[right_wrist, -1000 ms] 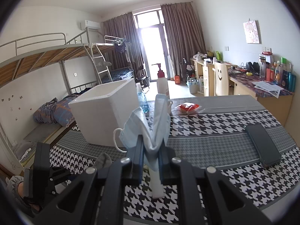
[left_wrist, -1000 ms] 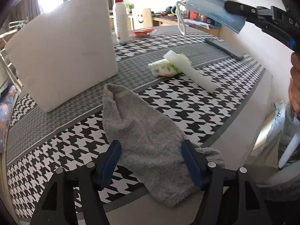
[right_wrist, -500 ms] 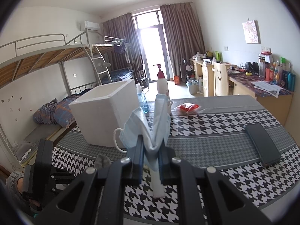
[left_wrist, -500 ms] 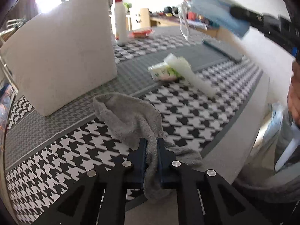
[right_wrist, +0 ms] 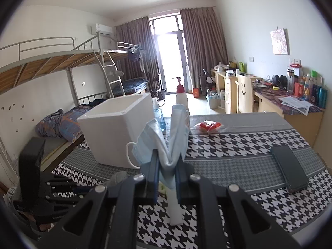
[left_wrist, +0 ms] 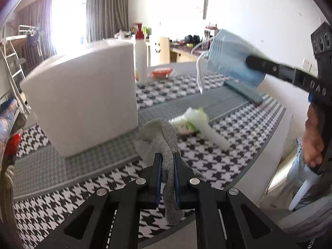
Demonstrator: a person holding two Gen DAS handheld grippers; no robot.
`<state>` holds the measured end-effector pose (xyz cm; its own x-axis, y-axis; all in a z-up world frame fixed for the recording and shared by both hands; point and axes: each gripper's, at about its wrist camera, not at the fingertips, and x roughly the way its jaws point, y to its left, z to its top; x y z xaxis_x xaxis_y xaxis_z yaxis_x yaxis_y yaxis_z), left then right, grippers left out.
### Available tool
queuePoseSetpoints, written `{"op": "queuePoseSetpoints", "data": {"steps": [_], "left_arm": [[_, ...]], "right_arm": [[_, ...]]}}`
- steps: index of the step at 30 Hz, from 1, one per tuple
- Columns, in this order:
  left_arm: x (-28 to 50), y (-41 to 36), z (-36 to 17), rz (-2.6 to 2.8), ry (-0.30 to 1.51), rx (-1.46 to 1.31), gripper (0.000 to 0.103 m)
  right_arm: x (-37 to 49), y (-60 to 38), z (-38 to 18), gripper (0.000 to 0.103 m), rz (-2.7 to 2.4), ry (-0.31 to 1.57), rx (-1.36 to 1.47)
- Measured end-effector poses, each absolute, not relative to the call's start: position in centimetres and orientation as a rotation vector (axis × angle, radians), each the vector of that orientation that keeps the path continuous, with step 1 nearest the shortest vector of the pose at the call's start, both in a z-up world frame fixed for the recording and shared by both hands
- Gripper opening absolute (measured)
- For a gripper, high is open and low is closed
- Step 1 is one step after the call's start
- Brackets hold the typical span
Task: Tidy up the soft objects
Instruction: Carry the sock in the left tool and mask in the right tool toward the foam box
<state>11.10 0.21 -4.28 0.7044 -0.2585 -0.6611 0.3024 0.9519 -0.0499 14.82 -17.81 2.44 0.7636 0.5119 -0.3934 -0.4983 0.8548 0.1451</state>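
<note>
Left hand-held gripper (left_wrist: 167, 178) pinched my grey towel (left_wrist: 166, 145) clear of the surface (left_wrist: 238, 124). Right hand-held gripper (right_wrist: 167, 178) clamped the blue face mask (right_wrist: 166, 137) aloft, both probably bound for the white foam box (right_wrist: 116, 132).

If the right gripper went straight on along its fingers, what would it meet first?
Probably the table. The right gripper, shut on the mask, points slightly down past the foam box; depth is unclear.
</note>
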Motion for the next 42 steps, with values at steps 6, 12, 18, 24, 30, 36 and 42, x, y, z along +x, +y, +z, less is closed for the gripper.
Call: {"op": "queuePoseSetpoints", "data": {"steps": [6,12,18,24,30,36,42], "left_arm": [[11.3,0.1,-1.7,-0.327,0.664,0.047,0.011],[11.2,-0.6,0.4,-0.342,0.616,0.069,0.011],[11.6,-0.7,2.0,-0.343,0.577,0.060,0.011],[12.0,-1.0,3.3,-0.347,0.543,0.054,0.011],[12.5,-1.2,4.9,-0.338,0.506,0.067,0.011],[13.3,-1.3,6.6,-0.333,0.472,0.074,0.011],[13.8,-1.3,7.7,-0.331,0.445,0.077,0.011]], "right_arm": [[15.0,-17.7,3.1,0.016,0.553,0.417,0.030],[15.1,-17.3,3.7,0.016,0.551,0.397,0.011],[15.3,-17.4,4.2,0.016,0.543,0.379,0.012],[15.5,-17.5,4.8,0.016,0.535,0.366,0.014],[15.7,-17.5,5.3,0.016,0.530,0.354,0.014],[16.3,-17.7,6.0,0.016,0.525,0.336,0.021],[16.5,-17.5,6.6,0.016,0.520,0.320,0.013]]}}
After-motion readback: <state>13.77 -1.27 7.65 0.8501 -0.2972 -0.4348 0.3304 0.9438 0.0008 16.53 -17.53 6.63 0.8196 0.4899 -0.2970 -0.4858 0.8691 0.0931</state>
